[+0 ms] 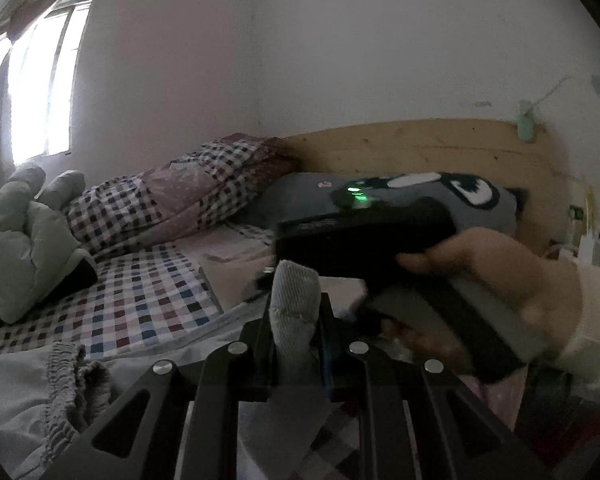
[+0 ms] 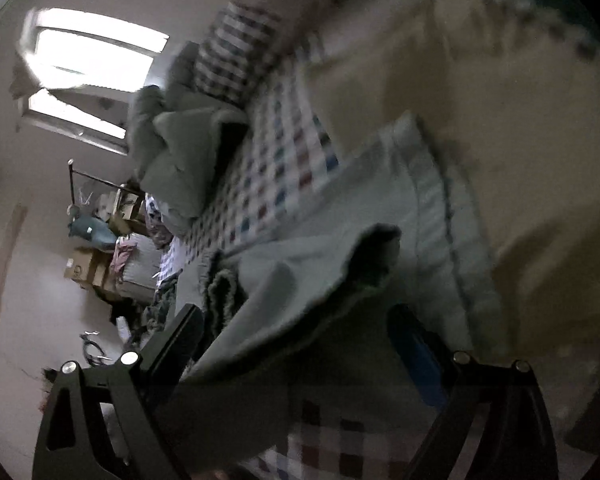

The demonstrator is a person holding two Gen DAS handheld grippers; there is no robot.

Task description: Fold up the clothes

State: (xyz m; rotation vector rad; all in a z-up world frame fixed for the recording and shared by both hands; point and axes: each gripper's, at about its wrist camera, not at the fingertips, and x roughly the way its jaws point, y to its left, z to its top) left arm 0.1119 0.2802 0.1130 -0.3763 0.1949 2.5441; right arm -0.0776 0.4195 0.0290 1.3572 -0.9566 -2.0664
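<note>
Checked bedsheet [image 1: 140,300] lies beneath. Left gripper [image 1: 296,300] pinches pale grey cloth [image 1: 294,312]. At three o'clock, a hand [image 1: 500,280] tilts the right gripper [image 2: 296,328], jaws wide; blurry garment [image 2: 320,248] between.

The left hand-held gripper [image 1: 296,300] has its jaws drawn together on a bunched fold of pale grey-green garment [image 1: 294,304] that stands up between them. Just beyond it and to its right, a hand [image 1: 500,292] in a cream sleeve [image 1: 592,320] grips the black body of the other hand-held gripper [image 1: 364,236], which shows a green light. To its left lie a gathered elastic waistband [image 1: 72,384] on the checked bedsheet [image 1: 140,300], a green padded jacket [image 1: 24,240] farther off, and a wooden headboard [image 1: 420,148] ahead.
</note>
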